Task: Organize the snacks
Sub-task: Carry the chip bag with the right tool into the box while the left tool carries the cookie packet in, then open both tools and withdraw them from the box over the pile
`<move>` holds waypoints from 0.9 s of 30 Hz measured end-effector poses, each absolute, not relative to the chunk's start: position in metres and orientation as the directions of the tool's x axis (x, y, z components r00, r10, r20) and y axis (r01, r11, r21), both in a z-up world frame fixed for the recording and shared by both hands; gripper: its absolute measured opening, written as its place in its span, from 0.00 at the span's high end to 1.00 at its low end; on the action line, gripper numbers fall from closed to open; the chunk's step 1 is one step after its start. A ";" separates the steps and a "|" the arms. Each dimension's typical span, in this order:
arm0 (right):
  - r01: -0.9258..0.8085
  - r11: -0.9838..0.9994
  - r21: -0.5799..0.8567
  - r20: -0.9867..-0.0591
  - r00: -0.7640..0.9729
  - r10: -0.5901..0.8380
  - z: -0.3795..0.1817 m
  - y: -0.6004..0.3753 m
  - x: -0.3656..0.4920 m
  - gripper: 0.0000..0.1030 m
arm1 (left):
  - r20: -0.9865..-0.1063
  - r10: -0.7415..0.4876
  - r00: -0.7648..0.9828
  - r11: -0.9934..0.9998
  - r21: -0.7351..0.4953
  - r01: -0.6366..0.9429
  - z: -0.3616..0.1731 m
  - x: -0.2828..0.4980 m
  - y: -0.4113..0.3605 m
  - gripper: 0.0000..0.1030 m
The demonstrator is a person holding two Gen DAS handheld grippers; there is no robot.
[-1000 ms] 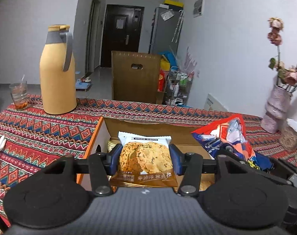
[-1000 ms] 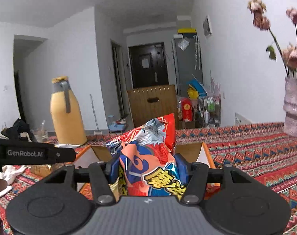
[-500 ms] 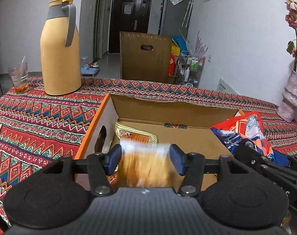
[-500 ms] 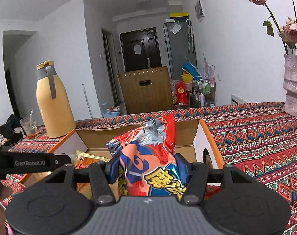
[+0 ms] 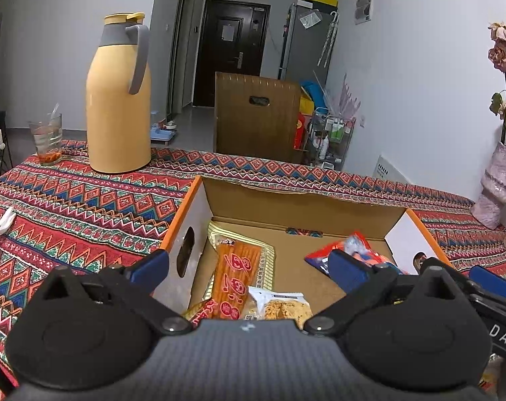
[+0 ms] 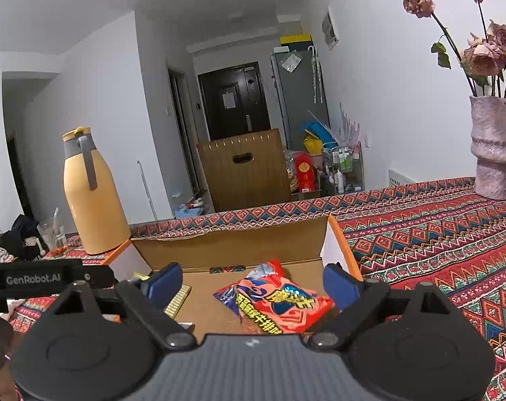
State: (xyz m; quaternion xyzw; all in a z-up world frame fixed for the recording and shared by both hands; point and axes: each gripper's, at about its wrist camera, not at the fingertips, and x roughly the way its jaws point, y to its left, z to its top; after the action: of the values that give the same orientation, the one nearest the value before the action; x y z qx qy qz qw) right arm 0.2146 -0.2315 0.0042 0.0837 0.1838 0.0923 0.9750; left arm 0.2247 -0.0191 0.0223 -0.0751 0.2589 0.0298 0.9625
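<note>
Snacks lay inside the box (image 5: 306, 207): cookie packet (image 5: 283, 305) at its near edge, red chip bag (image 6: 274, 302) toward its right wall. Left tongs (image 5: 249, 267) and right tongs (image 6: 253, 284) were opening, pinching nothing. Best lifted straight up, clear of the box walls.

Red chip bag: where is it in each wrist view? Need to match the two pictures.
Left wrist: red chip bag lies right of centre on the box floor, partly hidden behind the gripper's right finger.
Right wrist: red chip bag lies bottom centre in the box, between the open fingers, untouched.
Shared landmark: yellow thermos standing beyond the box's left side.
</note>
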 end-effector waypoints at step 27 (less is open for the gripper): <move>-0.163 0.974 0.155 -0.294 0.934 0.203 0.038 -0.236 0.153 0.00 | -0.416 0.024 0.909 0.993 -0.093 -0.070 0.055 0.147 -0.014 0.00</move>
State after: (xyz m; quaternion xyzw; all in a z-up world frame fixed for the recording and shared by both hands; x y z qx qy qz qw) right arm 0.1533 -0.2361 0.0382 0.0643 0.1562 0.0931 0.9812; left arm 0.1471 -0.0142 0.0555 -0.0531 0.2120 0.0241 0.9755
